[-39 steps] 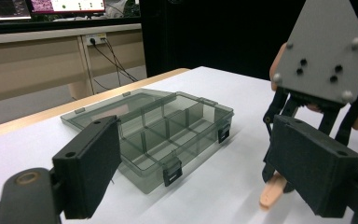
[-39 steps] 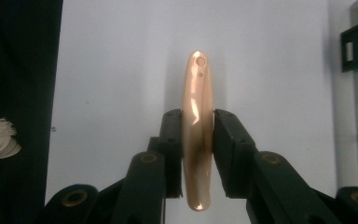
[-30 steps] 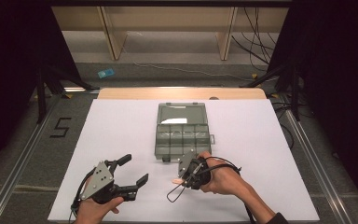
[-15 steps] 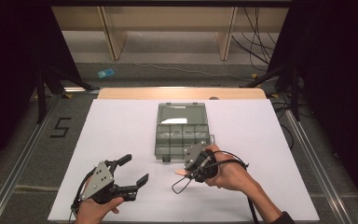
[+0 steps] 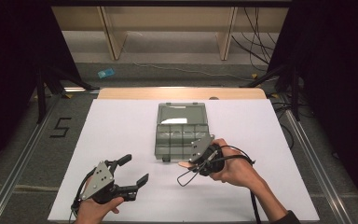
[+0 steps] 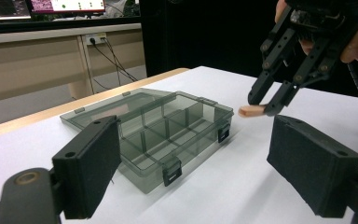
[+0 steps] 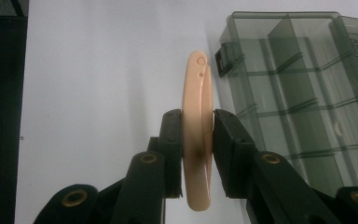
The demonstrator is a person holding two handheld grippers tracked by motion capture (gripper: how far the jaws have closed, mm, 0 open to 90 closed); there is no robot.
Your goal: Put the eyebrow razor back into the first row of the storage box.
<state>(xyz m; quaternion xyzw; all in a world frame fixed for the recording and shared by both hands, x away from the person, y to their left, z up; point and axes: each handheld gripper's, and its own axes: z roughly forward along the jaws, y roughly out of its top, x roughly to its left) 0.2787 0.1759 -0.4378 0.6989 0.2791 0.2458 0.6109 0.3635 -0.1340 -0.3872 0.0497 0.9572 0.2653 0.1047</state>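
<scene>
Looking down from the high view, I see a white table [image 5: 121,126] with a smoky grey plastic box [image 5: 182,133] in the middle, its lid lying open flat toward the far side. The box is split into small compartments. My left gripper [image 5: 133,170] sits near the table's left front corner, well apart from the box, and its jaws are spread wide with nothing in them. My right gripper [image 5: 186,164] is just beside the box's near edge, and a small peach-colored piece [image 5: 184,164] sticks out from its tip. On the floor to the left of the table I can read a black "5" [image 5: 60,127]. A small blue thing [image 5: 105,73] lies on the floor farther back; I cannot tell what it is.

In the left gripper view, my own two black padded jaws stand far apart. Between them I see the box [image 6: 158,135] with its black latches at the front. The right gripper [image 6: 261,105] hangs above the table beside the box, pinching the peach piece [image 6: 251,111].

In the right gripper view, the jaws are squeezed tight on the peach piece [image 7: 198,135]. It looks like a thin, curved plastic bar standing on its edge, with two little round dimples near the top. The box [image 7: 303,93] is just to its right. I see no words on the piece or the box.
</scene>
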